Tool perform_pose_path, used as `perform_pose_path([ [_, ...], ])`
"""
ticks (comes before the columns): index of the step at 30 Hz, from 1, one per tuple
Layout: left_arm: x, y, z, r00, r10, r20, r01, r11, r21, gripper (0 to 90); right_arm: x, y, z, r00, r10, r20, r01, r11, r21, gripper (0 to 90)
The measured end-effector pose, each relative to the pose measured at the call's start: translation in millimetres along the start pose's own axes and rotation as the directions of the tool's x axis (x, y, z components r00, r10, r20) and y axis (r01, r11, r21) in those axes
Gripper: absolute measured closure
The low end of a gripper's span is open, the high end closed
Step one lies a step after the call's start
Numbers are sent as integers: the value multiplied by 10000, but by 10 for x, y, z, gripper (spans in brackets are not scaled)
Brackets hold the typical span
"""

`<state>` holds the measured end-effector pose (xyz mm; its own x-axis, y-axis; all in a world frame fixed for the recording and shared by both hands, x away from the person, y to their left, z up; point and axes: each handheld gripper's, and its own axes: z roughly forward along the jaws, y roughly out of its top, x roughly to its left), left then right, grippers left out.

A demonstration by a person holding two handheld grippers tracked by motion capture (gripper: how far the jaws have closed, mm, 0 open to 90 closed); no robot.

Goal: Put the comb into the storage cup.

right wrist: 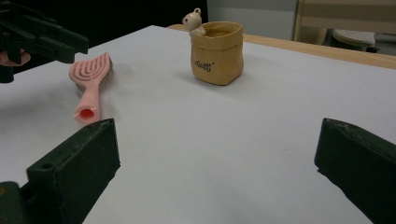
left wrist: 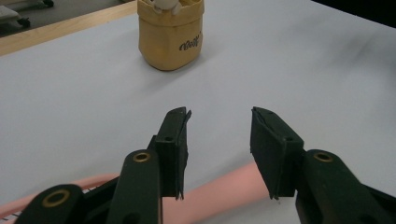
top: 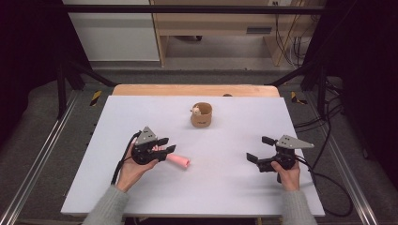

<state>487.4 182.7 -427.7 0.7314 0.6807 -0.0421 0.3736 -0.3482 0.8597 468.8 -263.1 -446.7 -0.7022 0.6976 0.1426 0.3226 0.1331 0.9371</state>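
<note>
A pink hairbrush [top: 177, 160] lay on the white table [top: 225, 187], its handle crossing between the left gripper [top: 168, 145]'s half-open jaws, pads not touching. The right gripper [top: 260, 149] stood wide open, empty, well apart.

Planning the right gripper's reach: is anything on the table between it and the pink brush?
Nothing: the right gripper view shows bare white table from the right gripper to the pink brush.

brush [top: 179, 161] on table [top: 225, 192], pouch [top: 202, 115] behind
</note>
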Motion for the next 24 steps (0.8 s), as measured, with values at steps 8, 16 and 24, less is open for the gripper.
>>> perform_pose_path([
  [8, -20, 1, 85, 9999, -88, 111, 85, 9997, 249, 675, 0, -2, 2, 10000, -2, 3, 2, 10000, 15, 4],
  [16, -51, -8, 146, 9997, -119, 193, 109, 9988, 469, 800, -1, -5, 6, 10000, -4, -5, 4, 10000, 49, 4],
  [24, -83, -42, 203, 9997, -90, 233, 76, 9983, 583, 884, -1, -7, 8, 10000, -8, 0, 8, 10000, 60, 4],
])
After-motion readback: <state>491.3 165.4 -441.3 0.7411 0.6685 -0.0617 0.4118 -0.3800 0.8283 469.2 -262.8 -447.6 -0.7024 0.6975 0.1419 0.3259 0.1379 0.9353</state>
